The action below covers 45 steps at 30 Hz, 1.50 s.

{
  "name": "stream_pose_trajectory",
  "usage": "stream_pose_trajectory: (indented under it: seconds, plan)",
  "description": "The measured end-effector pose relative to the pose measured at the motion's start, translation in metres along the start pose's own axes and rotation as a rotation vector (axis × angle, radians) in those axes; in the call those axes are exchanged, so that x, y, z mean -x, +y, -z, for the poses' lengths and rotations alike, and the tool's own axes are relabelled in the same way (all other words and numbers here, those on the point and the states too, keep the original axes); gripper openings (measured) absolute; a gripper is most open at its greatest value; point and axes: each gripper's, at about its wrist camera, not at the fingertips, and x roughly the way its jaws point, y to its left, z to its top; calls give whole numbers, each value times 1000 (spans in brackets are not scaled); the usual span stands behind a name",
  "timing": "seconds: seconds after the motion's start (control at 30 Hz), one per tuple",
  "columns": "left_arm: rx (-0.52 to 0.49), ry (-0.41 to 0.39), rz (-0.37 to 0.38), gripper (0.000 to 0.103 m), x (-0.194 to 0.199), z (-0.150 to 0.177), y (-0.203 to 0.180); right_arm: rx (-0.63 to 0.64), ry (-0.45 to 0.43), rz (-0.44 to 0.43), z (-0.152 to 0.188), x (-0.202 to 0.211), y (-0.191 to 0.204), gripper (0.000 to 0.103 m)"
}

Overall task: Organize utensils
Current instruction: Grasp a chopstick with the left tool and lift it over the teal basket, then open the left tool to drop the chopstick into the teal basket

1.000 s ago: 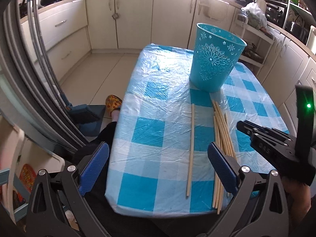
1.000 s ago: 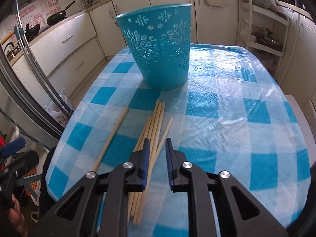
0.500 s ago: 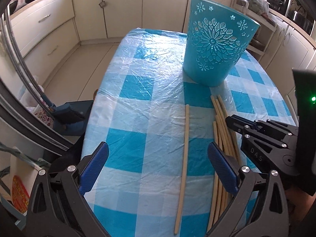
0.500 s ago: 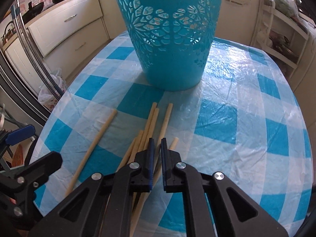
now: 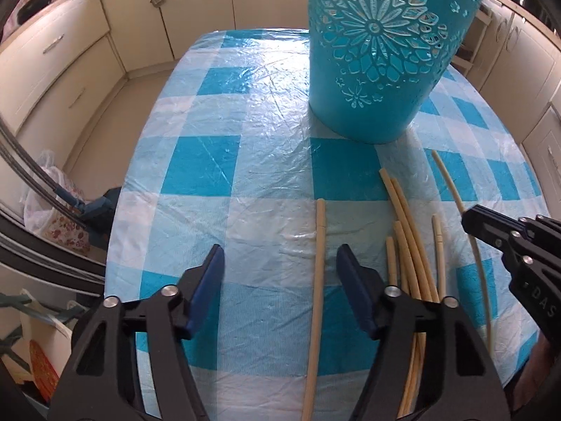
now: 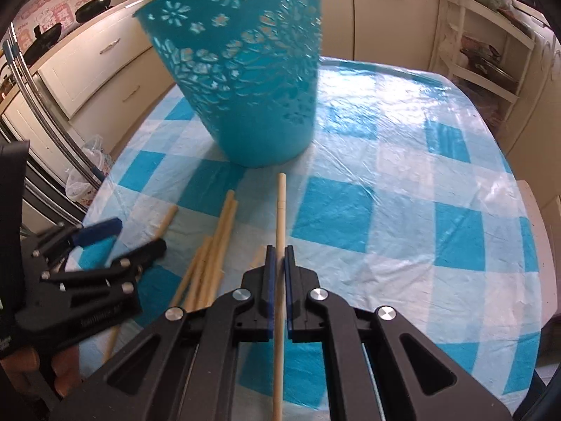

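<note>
Bright daylight glares off the plastic tablecloth [image 5: 266,80] beside the basket [image 6: 252,80], which is motion-blurred; fisheye bending darkens corners.

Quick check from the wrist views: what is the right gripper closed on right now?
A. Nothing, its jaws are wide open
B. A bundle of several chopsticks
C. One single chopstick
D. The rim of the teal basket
C: in the right wrist view the right gripper has its pads pressed on one chopstick, while the other chopsticks lie on the table.
</note>
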Motion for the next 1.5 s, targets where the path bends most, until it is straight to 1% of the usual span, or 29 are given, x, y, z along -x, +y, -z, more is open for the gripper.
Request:
stream_pose_trajectory:
  seconds: [0.03,0.07,0.1,0.13,0.17,0.2,0.23,0.27,0.3,0.33,0.4,0.43,0.5,0.53,0.6,0.63,0.7,0.77,0.8,0.87,0.9,0.93,1.0,1.1,1.17,1.23,1.3,1.5]
  plan:
    - [-12,-5,5,52,0,-1,-2,4,7,10,1,-1,-2,5]
    - [-16,-6,8,48,1,-2,-3,1,16,11,2,-3,-5,6]
    - [-29,-9,18,39,2,-4,-6,-7,24,6,1,-5,-8,6]
    - [-42,-11,25,25,2,-4,-8,-15,29,3,1,-6,-10,6]
    - [-58,-9,40,19,3,-6,-11,-19,33,1,0,-8,-11,8]
    - [-75,0,60,9,2,-8,-13,-18,32,3,-2,-10,-11,10]
    - [-81,12,86,5,1,-12,-14,-11,30,5,-4,-12,-10,12]
    - [-77,22,105,5,1,-13,-12,-2,26,9,-6,-15,-9,12]
    - [-58,37,156,5,2,-16,-7,6,20,16,-7,-16,-6,12]
    - [-43,39,181,5,3,-18,-3,14,12,20,-7,-17,-6,12]
    - [-5,7,243,5,19,-24,11,14,-1,23,-5,-17,-7,11]
    - [8,-14,262,5,29,-26,16,9,-11,23,-3,-17,-9,8]
    - [26,-80,306,5,55,-31,27,-8,-33,1,1,-15,-14,6]
    - [43,-134,348,5,78,-37,35,-17,-43,-12,2,-15,-16,6]
    - [60,-215,389,5,108,-49,42,-31,-66,-37,5,-14,-21,6]
    - [71,-291,416,5,133,-60,47,-40,-82,-53,7,-14,-24,6]
    - [77,-385,437,5,163,-72,48,-56,-111,-80,10,-14,-28,6]
    - [86,-496,458,5,193,-92,46,-77,-119,-109,9,-15,-32,6]
    - [88,-564,456,5,205,-104,43,-94,-119,-130,9,-15,-35,6]
    - [96,-642,450,5,215,-124,35,-122,-118,-168,9,-16,-42,6]
    - [113,-682,449,5,216,-138,30,-135,-118,-186,9,-16,-45,6]
    - [129,-714,438,5,217,-145,25,-143,-118,-196,9,-17,-47,6]
    - [153,-795,373,5,213,-163,13,-149,-120,-205,9,-17,-49,6]
    - [205,-857,277,5,193,-191,2,-155,-121,-213,9,-16,-49,6]
    - [223,-870,230,5,179,-201,-3,-162,-122,-222,9,-16,-50,6]
    - [237,-857,201,5,162,-207,-8,-163,-123,-223,10,-16,-51,6]
    - [226,-831,175,5,146,-209,-13,-163,-123,-222,11,-17,-51,6]
    - [179,-763,128,5,114,-190,-19,-155,-123,-212,11,-16,-52,6]
